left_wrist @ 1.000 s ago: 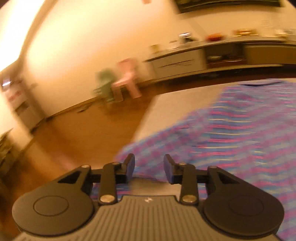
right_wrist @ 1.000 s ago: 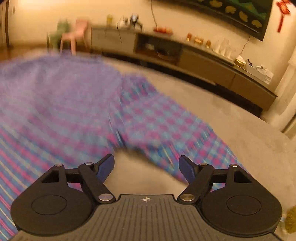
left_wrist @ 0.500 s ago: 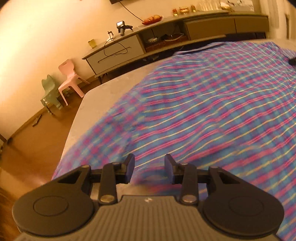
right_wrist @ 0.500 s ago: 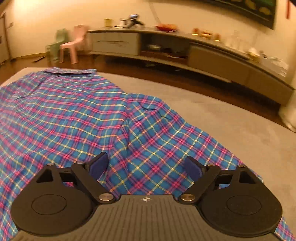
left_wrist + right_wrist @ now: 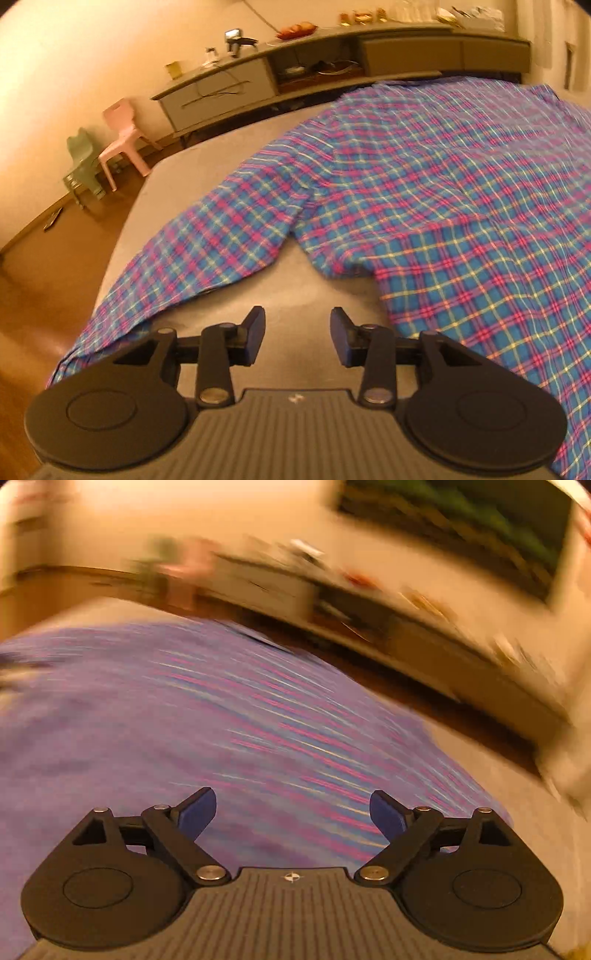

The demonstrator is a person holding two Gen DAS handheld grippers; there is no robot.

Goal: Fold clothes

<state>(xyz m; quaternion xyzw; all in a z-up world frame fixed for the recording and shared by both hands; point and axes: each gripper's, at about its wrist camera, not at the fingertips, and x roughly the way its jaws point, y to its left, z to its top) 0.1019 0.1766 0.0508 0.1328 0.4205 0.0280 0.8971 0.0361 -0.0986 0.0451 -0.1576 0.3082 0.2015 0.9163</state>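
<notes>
Living room under warm light: a long low sideboard (image 5: 332,70) runs along the far wall with small clutter on top, and a pink child's chair (image 5: 123,127) and a green child's chair (image 5: 83,166) stand on the wood floor (image 5: 48,266). Nearer, a grey padded surface (image 5: 321,295) carries the task item, a blue-pink plaid shirt (image 5: 424,177), spread flat with the collar end toward the sideboard. Its sleeve (image 5: 207,243) angles out to the surface's edge, and the cuff end appears to droop over it.

Left gripper (image 5: 297,330) hovers over bare grey surface in the notch between sleeve and body, fingers partly apart and holding nothing. Right gripper (image 5: 292,812) is over the shirt (image 5: 184,709), fingers spread wide and empty (that view is heavily motion-blurred, so exact placement over the cloth can't be read).

Step in hand, as a judgement: reaching for a first grasp, likely the sleeve for an inward fold.

To do it well:
- pinch the sleeve near its edge, one layer only
- keep the lift low so the body panel doesn't drag
- lay the sleeve straight across the body
- let the right gripper settle before closing, since a grab while moving risks bunching the cloth
</notes>
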